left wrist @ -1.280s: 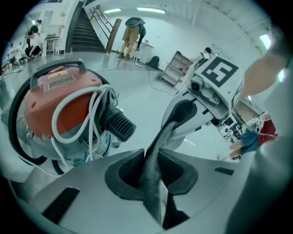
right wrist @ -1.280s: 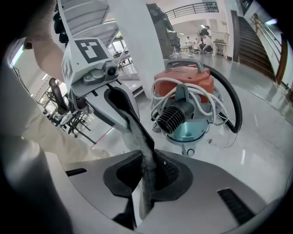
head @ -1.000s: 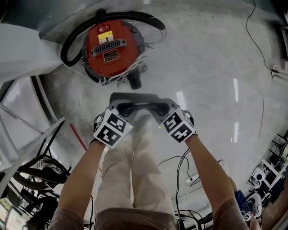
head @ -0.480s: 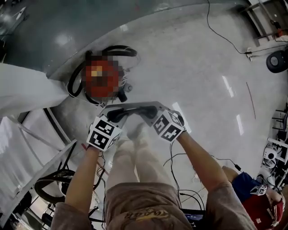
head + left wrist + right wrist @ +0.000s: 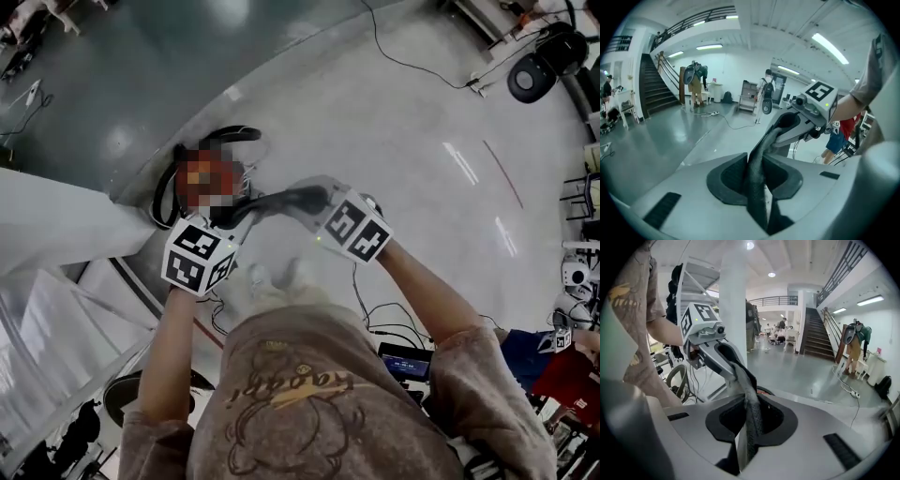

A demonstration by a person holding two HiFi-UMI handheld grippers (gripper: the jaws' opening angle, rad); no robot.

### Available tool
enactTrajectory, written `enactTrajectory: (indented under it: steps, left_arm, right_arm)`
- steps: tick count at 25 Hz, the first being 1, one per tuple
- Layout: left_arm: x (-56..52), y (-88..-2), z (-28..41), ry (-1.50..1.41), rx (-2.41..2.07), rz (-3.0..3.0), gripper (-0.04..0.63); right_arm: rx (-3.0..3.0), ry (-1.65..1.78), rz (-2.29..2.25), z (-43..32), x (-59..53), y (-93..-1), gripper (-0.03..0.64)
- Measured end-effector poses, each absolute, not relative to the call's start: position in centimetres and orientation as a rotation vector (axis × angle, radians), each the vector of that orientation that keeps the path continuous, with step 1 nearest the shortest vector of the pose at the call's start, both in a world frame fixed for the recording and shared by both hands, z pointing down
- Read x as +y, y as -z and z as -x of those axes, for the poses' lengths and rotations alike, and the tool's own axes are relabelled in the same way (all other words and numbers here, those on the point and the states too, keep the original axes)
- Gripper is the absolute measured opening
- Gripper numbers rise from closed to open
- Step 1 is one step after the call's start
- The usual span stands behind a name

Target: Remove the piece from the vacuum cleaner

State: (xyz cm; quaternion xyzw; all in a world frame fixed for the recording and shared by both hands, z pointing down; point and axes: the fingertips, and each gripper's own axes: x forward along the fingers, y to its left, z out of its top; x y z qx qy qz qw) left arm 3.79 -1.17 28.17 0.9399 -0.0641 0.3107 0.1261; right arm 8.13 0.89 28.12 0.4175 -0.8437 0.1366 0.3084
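Currently, left gripper [image 5: 757, 178] and right gripper [image 5: 747, 420] fingers each clamp narrowly on one end of the dark flexible piece [image 5: 281, 201] (vacuum cleaner [image 5: 208, 178] lies beyond the fingers).

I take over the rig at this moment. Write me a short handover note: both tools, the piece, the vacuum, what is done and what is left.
Left tool: shut on one end of the dark piece.
Right tool: shut on the other end; the piece spans between the two tools, above the floor.
Vacuum: on the floor, beyond the tools.
Done: the piece looks free of the vacuum, though the head view does not show this clearly.
Left: probably set the piece down away from the vacuum.
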Motion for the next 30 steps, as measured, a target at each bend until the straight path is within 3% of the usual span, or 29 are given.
enactTrajectory:
  steps: [11,18,30]
  left_arm:
    - [-0.3,-22.1,-3.9,-0.883,-0.003,-2.861,0.072]
    - [-1.3,-19.4,-4.8,-0.667,-0.13,-2.893,0.075]
    - [-2.1,-21.0,-4.3,-0.512,-0.235,-2.925,0.083]
  right_arm:
    - [-2.324,-0.364,-1.24,-8.1,1.9,-22.0,0.048]
    - [-2.394,-0.436,-1.444,-9.3,1.1,-19.0,0.058]
    - [-2.479,-0.475,-1.599,-9.3,0.4,-20.9,0.067]
